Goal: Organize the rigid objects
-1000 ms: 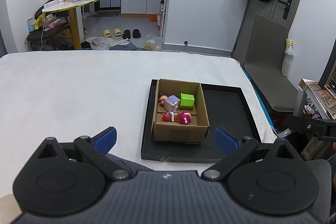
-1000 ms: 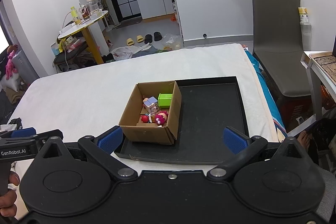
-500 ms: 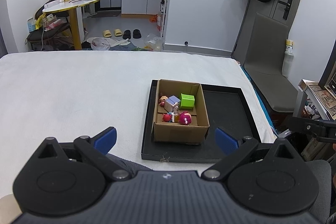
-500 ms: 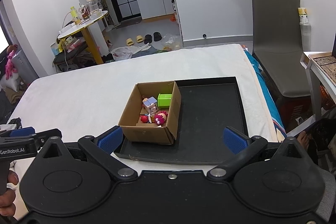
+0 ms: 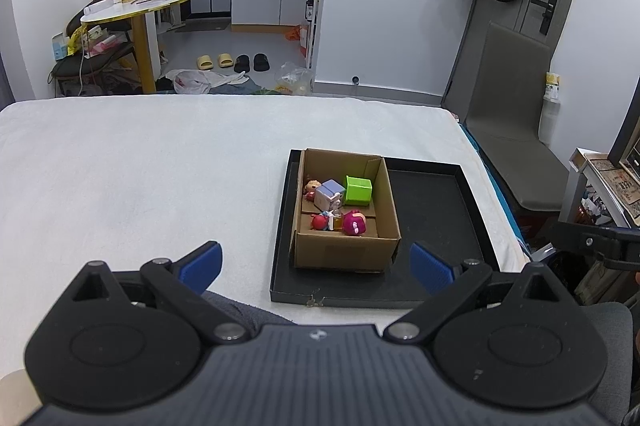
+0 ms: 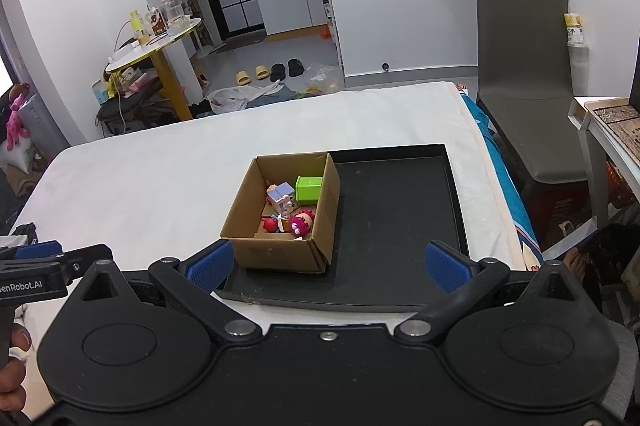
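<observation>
An open cardboard box (image 5: 346, 250) (image 6: 280, 250) stands in the left part of a black tray (image 5: 436, 202) (image 6: 392, 194) on the white bed. Inside lie a green cube (image 5: 358, 189) (image 6: 309, 189), a pale blue-and-white cube (image 5: 329, 193) (image 6: 282, 195), a magenta round toy (image 5: 354, 222) (image 6: 301, 223), a small red toy (image 5: 319, 222) (image 6: 269, 224) and a small figure (image 5: 310, 186). My left gripper (image 5: 316, 264) hangs open in front of the box, empty. Likewise open and empty, my right gripper (image 6: 327, 264) hovers over the tray's near edge.
The white bed (image 5: 160, 166) stretches left of the tray. A grey chair (image 6: 524, 98) stands by the bed's right side, a shelf (image 5: 612, 182) further right. The other handheld gripper (image 6: 44, 266) shows at the left with a hand below it. A round table (image 5: 136, 6) stands beyond.
</observation>
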`<act>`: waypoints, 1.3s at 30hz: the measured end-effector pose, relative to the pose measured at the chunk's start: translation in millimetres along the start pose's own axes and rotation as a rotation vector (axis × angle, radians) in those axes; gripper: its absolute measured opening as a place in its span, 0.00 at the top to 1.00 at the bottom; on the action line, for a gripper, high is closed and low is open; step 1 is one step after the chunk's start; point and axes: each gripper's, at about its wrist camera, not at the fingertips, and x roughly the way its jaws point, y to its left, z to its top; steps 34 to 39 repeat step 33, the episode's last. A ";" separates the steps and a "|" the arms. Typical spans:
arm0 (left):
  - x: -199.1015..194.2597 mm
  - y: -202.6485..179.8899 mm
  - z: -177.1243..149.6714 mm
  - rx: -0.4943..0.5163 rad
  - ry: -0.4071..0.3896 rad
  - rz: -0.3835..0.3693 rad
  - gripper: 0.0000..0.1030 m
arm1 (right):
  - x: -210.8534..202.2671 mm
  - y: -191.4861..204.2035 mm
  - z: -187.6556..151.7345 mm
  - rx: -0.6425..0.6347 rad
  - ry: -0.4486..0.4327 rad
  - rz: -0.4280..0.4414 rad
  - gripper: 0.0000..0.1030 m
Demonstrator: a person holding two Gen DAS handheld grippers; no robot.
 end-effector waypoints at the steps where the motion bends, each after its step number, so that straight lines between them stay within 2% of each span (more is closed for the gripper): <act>1: -0.1 0.0 0.1 0.000 0.000 0.000 0.03 | 0.0 0.0 0.0 0.002 0.001 0.000 0.00; 39: 13.8 -5.6 5.1 0.022 0.016 -0.001 0.03 | 3.1 -3.9 5.1 -0.001 -0.002 -0.006 0.00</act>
